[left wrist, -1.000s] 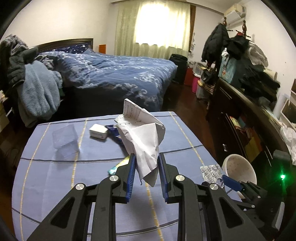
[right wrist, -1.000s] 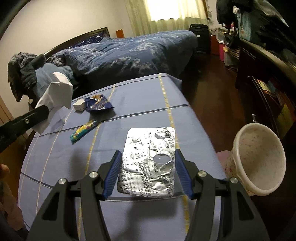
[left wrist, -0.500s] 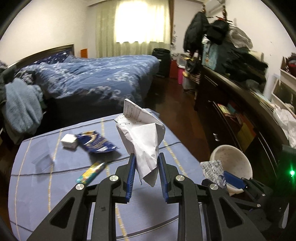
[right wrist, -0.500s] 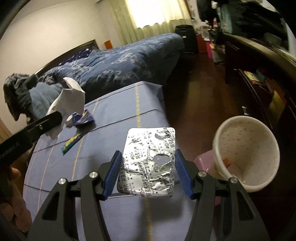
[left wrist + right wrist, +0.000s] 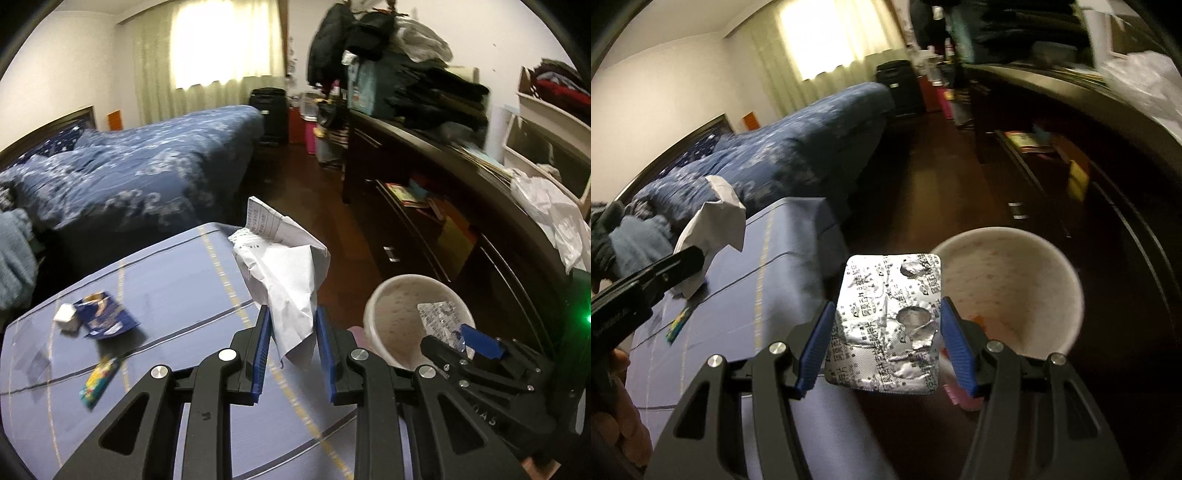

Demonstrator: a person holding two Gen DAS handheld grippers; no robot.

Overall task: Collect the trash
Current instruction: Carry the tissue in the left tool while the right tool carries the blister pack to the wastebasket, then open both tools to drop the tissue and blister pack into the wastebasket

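Upright crumpled paper [image 5: 284, 273], foil blister pack [image 5: 886, 325] lengthwise

My only strong light is the curtained window [image 5: 225, 44], blown out to white glare. The room is dim, and the floor [image 5: 945, 177] and dresser [image 5: 443, 192] sink into shadow. Both views bend and darken at the fisheye edges, and the clutter on the dresser smears with motion blur.

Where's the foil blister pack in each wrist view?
Left wrist: blister pack at lower right, held by the right gripper over the mouth of the white bin.
Right wrist: blister pack at centre, between the right gripper's fingers, left of the bin.
Shared landmark: white bin, beside the blue tablecloth.
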